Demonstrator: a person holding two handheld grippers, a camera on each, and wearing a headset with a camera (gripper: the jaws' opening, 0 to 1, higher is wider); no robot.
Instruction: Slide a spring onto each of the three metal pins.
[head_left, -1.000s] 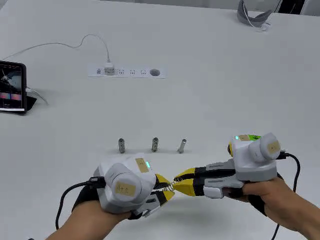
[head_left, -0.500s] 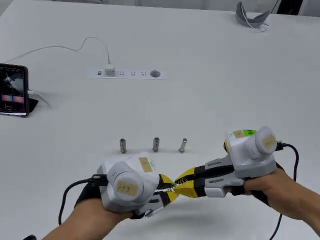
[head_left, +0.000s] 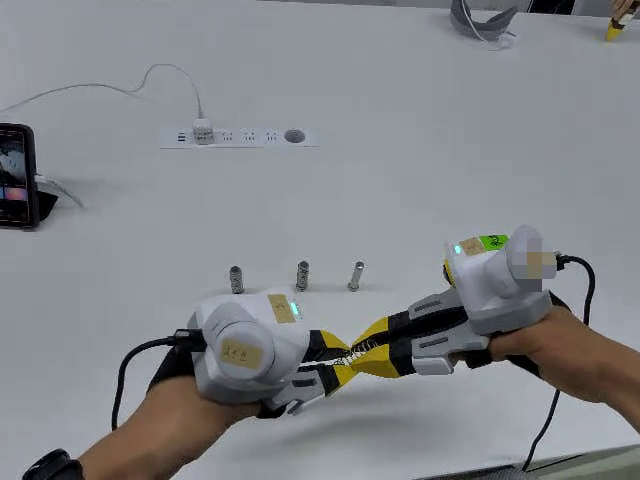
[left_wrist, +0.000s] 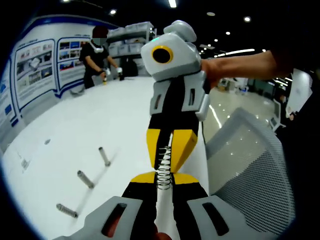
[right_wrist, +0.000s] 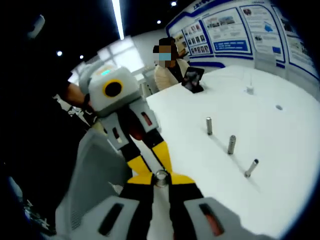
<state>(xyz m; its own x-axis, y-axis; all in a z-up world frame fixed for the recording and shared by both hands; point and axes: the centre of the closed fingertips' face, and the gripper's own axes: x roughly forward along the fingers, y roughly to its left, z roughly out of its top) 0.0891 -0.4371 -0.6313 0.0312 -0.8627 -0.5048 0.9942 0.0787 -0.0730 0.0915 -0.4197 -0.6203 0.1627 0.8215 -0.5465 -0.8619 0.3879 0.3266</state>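
Head view: the left gripper (head_left: 333, 366) and the right gripper (head_left: 368, 352) are held tip to tip above the near part of a white table (head_left: 450, 150). Both pairs of yellow jaws are drawn narrow onto one small spring (head_left: 348, 352), which is bridged between them. In the left gripper view the spring (left_wrist: 163, 167) is seen lengthwise, its coils running from the left gripper (left_wrist: 164, 178) up into the right gripper (left_wrist: 170, 150). In the right gripper view the spring (right_wrist: 161, 176) is seen end-on as a small ring at the tips of the right gripper (right_wrist: 160, 180), with the left gripper (right_wrist: 153, 167) just behind it.

Just beyond the grippers, three metal pins (head_left: 302, 275) are stood in a row on the table. The two on the left look ribbed with coils; the right pin (head_left: 356, 276) looks smooth.

Farther back, a white power strip (head_left: 238, 136) with a plug and cable is laid flat, and a dark screen (head_left: 12, 190) is propped at the left edge. In the gripper views, wall posters (left_wrist: 40, 60), ceiling lights, a mesh chair back (left_wrist: 255, 165) and a person (right_wrist: 170, 65) at the table are shown.
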